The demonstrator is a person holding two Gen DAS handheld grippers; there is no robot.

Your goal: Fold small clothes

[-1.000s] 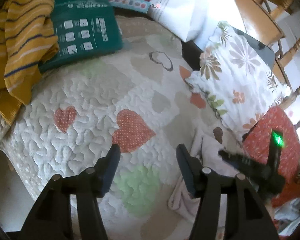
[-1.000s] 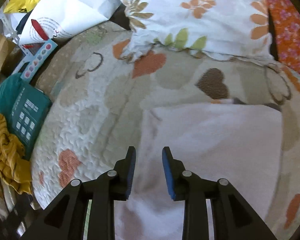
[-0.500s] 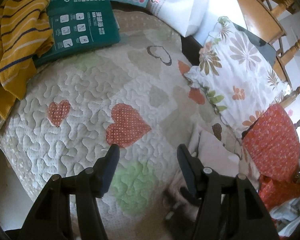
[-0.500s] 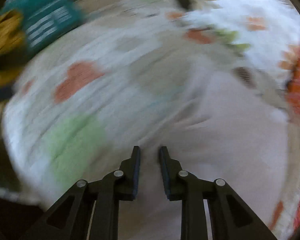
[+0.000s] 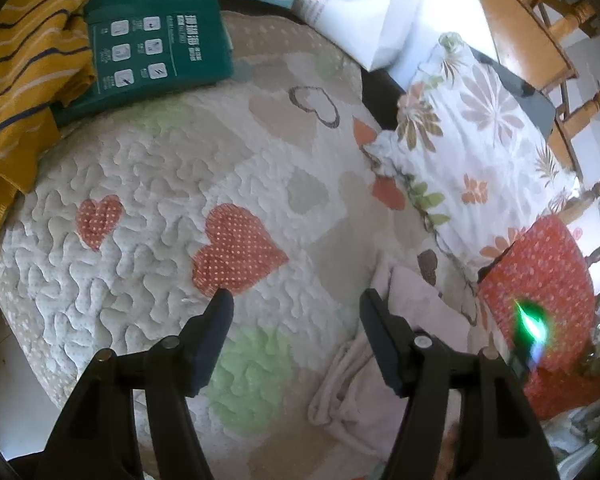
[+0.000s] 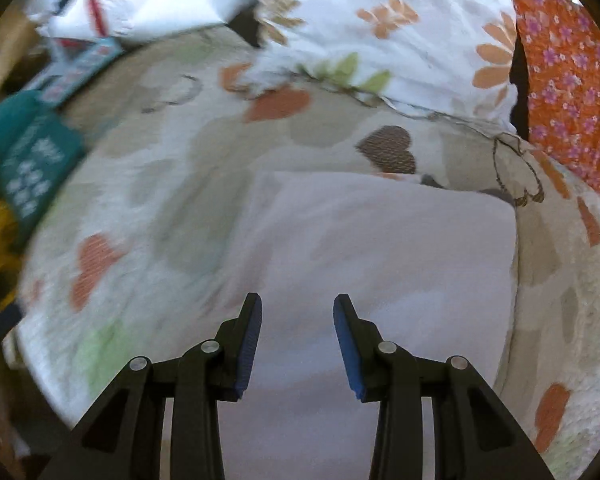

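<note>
A pale pink garment (image 6: 380, 248) lies folded flat on the heart-patterned quilt (image 6: 160, 184). My right gripper (image 6: 298, 308) is open and empty, hovering over the garment's near part. In the left wrist view the same garment (image 5: 416, 304) lies at the lower right, with a bunched edge near the camera. My left gripper (image 5: 296, 300) is open and empty above the quilt (image 5: 148, 184), just left of the garment. A green light on the right gripper's body (image 5: 530, 324) glows at the far right.
A floral pillow (image 5: 472, 148) and an orange floral cloth (image 5: 540, 280) lie right of the garment. A teal package (image 5: 152, 40), a yellow striped garment (image 5: 24, 60) and a white bag (image 5: 360, 4) sit at the quilt's far side. Wooden chairs (image 5: 548, 40) stand behind.
My right gripper's jaws narrowed during a fast blurred swing, then opened wider; it is back over the pink garment. The left gripper has shifted only slightly and stays open.
</note>
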